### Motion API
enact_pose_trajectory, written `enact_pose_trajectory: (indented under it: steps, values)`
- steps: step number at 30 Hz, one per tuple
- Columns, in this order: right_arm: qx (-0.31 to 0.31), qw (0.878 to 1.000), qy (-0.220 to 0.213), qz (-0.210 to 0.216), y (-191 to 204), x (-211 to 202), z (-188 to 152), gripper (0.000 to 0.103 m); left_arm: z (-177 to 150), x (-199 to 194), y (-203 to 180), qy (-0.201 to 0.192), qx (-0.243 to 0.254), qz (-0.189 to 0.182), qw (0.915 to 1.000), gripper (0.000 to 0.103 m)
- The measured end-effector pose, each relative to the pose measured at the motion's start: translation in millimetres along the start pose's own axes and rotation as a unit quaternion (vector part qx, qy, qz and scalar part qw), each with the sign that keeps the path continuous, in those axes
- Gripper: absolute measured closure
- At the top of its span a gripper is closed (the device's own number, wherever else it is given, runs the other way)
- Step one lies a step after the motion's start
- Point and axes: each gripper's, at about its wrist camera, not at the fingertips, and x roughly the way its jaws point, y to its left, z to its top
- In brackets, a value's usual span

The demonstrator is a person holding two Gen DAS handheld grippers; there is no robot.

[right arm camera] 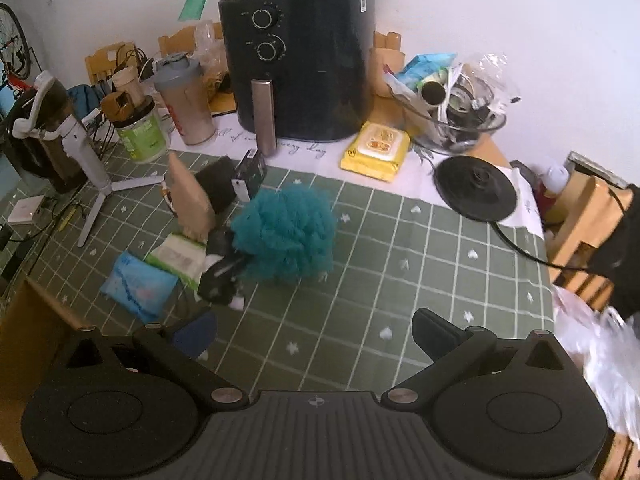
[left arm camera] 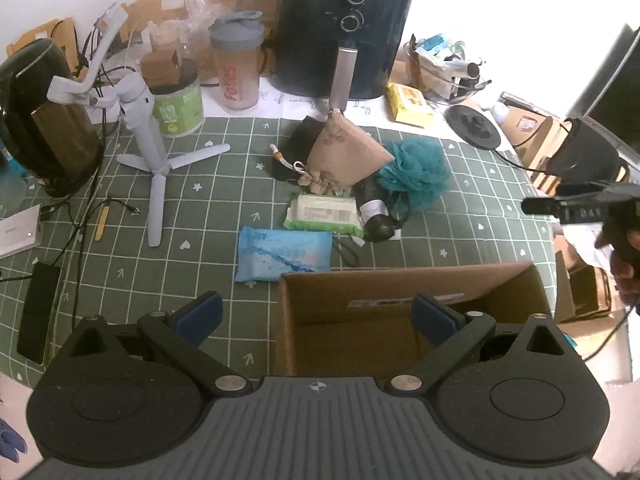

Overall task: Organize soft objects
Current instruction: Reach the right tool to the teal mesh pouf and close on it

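A teal bath pouf lies mid-table; it also shows in the left wrist view. Beside it are a brown drawstring pouch, a green wipes pack, a blue wipes pack and a black rolled item. An open cardboard box stands at the near edge. My left gripper is open and empty over the box's near left corner. My right gripper is open and empty, a short way in front of the pouf.
A black air fryer stands at the back, with a yellow wipes pack, a glass bowl of clutter and a kettle base to its right. A white tripod, shaker bottle and green tub stand at left.
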Motion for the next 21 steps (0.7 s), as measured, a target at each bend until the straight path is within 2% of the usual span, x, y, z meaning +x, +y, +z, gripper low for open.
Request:
enact_pose_trajectory:
  steps: [9,21]
  values:
    - [0.012,0.999,0.002,0.037,-7,61,24,0.0,-4,13,26,0.017,-0.025,-0.012,0.9995,0.0]
    - [0.083,0.992,0.02,0.093,-23,156,45,0.0,-19,17,59,0.034,-0.078,0.019,0.9962,0.0]
